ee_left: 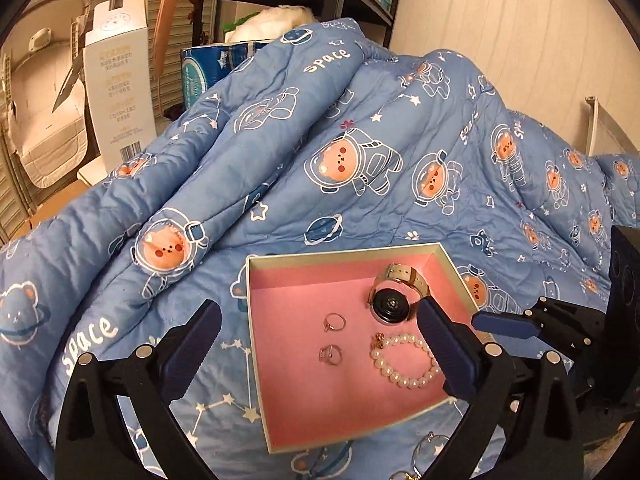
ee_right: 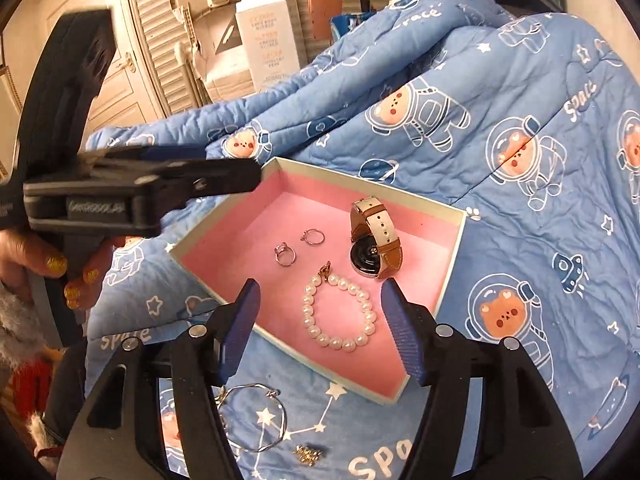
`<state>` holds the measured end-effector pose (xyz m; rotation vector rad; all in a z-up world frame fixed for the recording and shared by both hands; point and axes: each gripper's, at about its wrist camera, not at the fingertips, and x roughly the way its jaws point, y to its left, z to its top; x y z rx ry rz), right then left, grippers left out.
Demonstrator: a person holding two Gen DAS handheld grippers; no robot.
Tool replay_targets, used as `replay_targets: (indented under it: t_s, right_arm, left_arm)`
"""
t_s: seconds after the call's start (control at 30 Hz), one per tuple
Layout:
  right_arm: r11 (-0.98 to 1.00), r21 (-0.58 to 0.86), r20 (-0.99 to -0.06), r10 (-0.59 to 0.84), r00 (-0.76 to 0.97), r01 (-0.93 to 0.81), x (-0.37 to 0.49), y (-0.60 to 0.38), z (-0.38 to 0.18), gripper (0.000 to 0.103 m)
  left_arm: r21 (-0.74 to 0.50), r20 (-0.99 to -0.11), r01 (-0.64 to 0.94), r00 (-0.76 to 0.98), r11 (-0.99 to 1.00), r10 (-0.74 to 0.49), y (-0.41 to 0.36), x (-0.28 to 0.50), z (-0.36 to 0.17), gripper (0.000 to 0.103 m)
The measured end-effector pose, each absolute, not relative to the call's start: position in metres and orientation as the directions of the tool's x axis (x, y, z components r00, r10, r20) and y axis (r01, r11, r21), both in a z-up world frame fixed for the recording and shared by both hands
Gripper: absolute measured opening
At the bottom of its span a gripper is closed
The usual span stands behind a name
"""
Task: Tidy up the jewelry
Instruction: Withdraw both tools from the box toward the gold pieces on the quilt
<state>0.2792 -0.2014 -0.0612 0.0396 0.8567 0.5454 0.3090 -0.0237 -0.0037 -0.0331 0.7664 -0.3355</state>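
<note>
Hovering with both grippers empty and spread wide: right gripper over the near edge of the pink tray, pearl bracelet framed between its fingers; left gripper over the tray's left side, jaws equally wide.

Already in tray: two rings lying close together, bracelet, watch toward the far corner.

Left outside, on the quilt just below the tray's near wall: thin wire bangle and a small gold piece, partly hidden behind the right gripper's left finger.

Bangle likely next. Light, springy, thin and slick; probably flexes under a hard pinch. Best taken across the wire at one side of the loop with a gentle close, not across the full hoop. Gold piece tiny, type unclear; soft quilt underneath should allow pressing fingertips down around it.

Tray wall low, thin cardboard on soft bedding; likely tips or slides if clipped, so lift over it. Open tray floor at near-left, in front of the rings. Left gripper close on that side; crowding risk.
</note>
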Motion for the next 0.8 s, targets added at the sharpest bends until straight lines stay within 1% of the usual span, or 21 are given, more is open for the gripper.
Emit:
replay_targets:
  t_s: [0.2,0.3,0.33,0.43,0.57,0.73,0.77,0.8]
  right_arm:
    - [0.887,0.259,-0.689,0.446,0.571,-0.381,0.258,-0.218,-0.056,0.063]
    - [0.894,0.267,-0.689,0.437,0.578,-0.359,0.246,-0.228,-0.057,0.063]
    - [0.896,0.268,-0.691,0.435,0.577,-0.354,0.241,-0.231,-0.057,0.063]
    - [0.896,0.274,-0.698,0.436,0.568,-0.350,0.226,-0.238,-0.064,0.063]
    - [0.900,0.269,-0.725,0.423,0.543,-0.342,0.209,-0.240,-0.078,0.063]
    - [0.908,0.259,-0.744,0.405,0.531,-0.330,0.190,-0.239,-0.091,0.063]
    - [0.909,0.255,-0.747,0.402,0.529,-0.330,0.187,-0.239,-0.093,0.063]
    - [0.909,0.253,-0.749,0.400,0.527,-0.331,0.184,-0.238,-0.094,0.063]
  left_arm:
    - [-0.181,-0.628,0.274,0.707,0.944,-0.326,-0.005,0.258,-0.010,0.096]
    - [-0.172,-0.631,0.277,0.706,0.945,-0.321,0.000,0.236,-0.016,0.096]
    - [-0.161,-0.638,0.275,0.704,0.948,-0.313,0.001,0.230,-0.019,0.096]
    - [-0.072,-0.660,0.244,0.716,0.967,-0.230,-0.001,0.213,-0.028,0.096]
    - [-0.030,-0.655,0.283,0.719,0.959,-0.233,-0.001,0.188,-0.042,0.096]
    - [-0.014,-0.663,0.309,0.709,0.951,-0.240,-0.002,0.163,-0.058,0.096]
    - [-0.003,-0.664,0.311,0.710,0.950,-0.235,-0.003,0.159,-0.061,0.095]
    - [0.009,-0.664,0.313,0.712,0.950,-0.229,-0.005,0.156,-0.064,0.091]
